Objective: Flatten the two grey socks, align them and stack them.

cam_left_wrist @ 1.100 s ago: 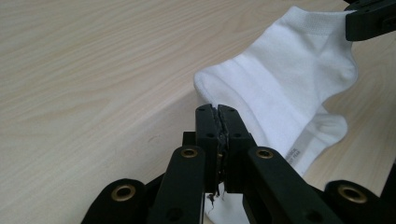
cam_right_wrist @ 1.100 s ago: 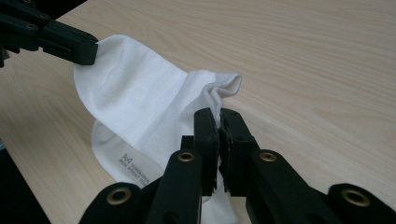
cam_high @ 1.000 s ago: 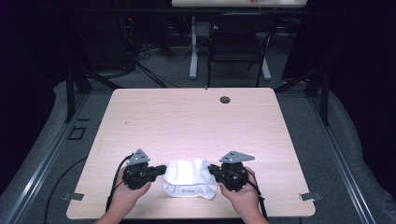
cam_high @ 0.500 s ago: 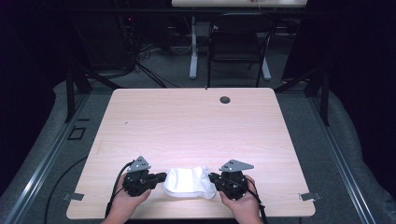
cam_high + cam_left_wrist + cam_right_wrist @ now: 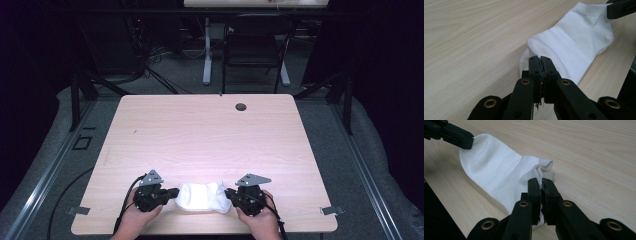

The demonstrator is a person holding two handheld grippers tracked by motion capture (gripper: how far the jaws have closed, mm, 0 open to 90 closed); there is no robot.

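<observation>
Left tool (image 5: 172, 192) and right tool (image 5: 229, 194) each pinch an opposite end of the white sock (image 5: 201, 196), jaws pressed together on fabric, so it lies stretched flat at the worktop's (image 5: 210, 140) near edge, probably for folding.

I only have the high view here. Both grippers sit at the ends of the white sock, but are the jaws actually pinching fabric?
Observer: Yes. The left gripper is shut on the edge of the sock.
Operator: And the right one?
Observer: The right gripper is shut on the bunched edge at the sock's other end.
Operator: Is the sock off the table?
Observer: No, its middle lies on the table.
</observation>
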